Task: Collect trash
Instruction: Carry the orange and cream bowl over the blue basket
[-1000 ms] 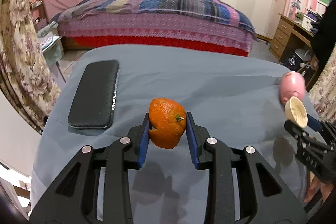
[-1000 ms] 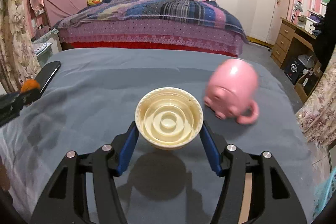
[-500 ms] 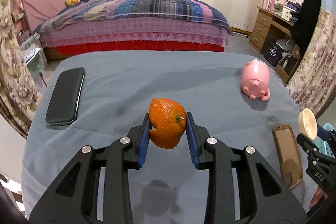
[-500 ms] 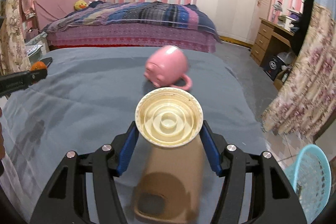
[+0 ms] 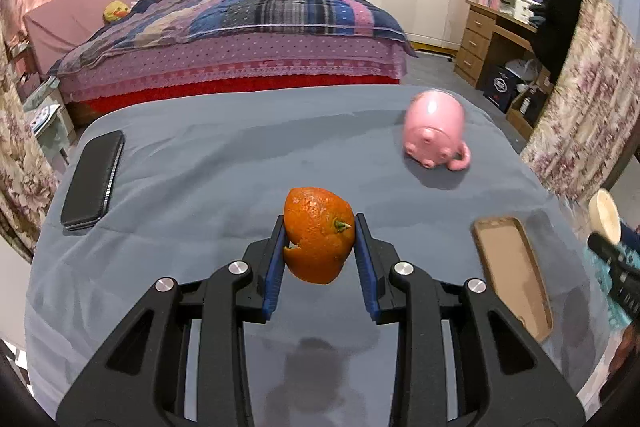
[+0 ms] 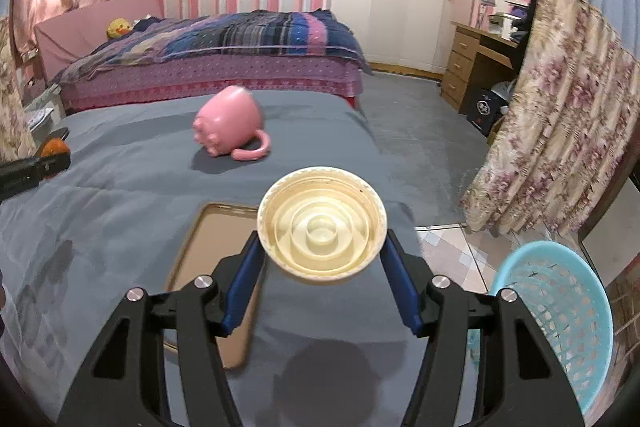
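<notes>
My left gripper [image 5: 320, 247] is shut on an orange peel [image 5: 319, 234] and holds it above the grey table [image 5: 224, 163]. My right gripper [image 6: 322, 251] is shut on a cream plastic lid [image 6: 322, 225], held above the table's right edge; the lid also shows in the left wrist view [image 5: 606, 217] at far right. The peel shows at the far left of the right wrist view [image 6: 54, 149]. A light blue mesh basket [image 6: 556, 315] stands on the floor below and right of the right gripper.
A pink mug [image 5: 436, 129] lies on its side at the table's back right. A tan phone case [image 5: 512, 263] lies near the right edge. A black phone [image 5: 94, 179] lies at the left. A bed, floral curtains and a wooden desk surround the table.
Both grippers have swung to the right with their loads. The right gripper now hangs past the phone case near the table's right edge, and the blue basket has come into view.
</notes>
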